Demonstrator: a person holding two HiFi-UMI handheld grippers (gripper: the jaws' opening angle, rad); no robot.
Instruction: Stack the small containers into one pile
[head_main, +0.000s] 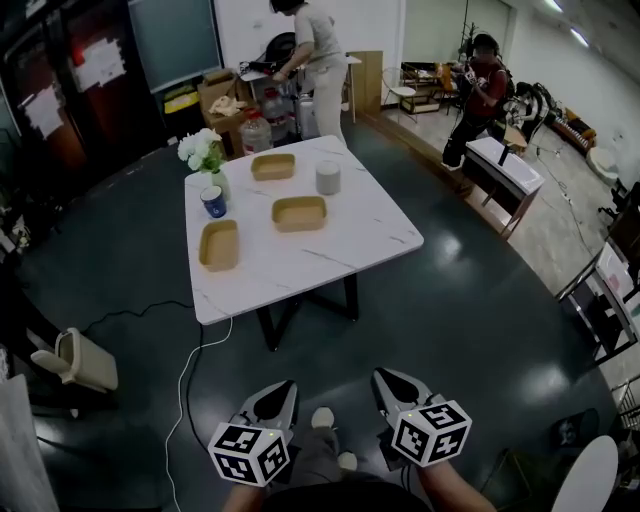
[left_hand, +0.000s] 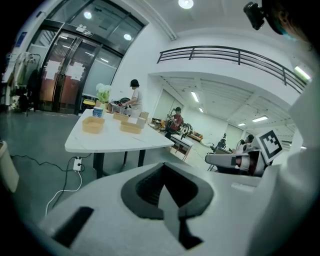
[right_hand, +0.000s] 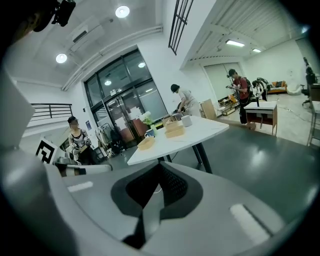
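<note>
Three small tan containers lie apart on the white marble table (head_main: 340, 255): one (head_main: 219, 245) at the front left, one (head_main: 300, 213) in the middle and one (head_main: 273, 166) at the back. In the left gripper view the front container (left_hand: 93, 124) and the others (left_hand: 130, 127) show far off. The right gripper view shows them (right_hand: 146, 143) (right_hand: 174, 131) equally far. My left gripper (head_main: 280, 398) and right gripper (head_main: 392, 386) hang low in the head view, well short of the table, both shut and empty.
On the table also stand a blue cup (head_main: 213, 202), a vase of white flowers (head_main: 205, 152) and a grey canister (head_main: 328, 178). A white cable (head_main: 190, 370) runs over the dark floor. A person (head_main: 312, 55) stands behind the table; another (head_main: 480, 95) is at the right by a small table (head_main: 505, 170).
</note>
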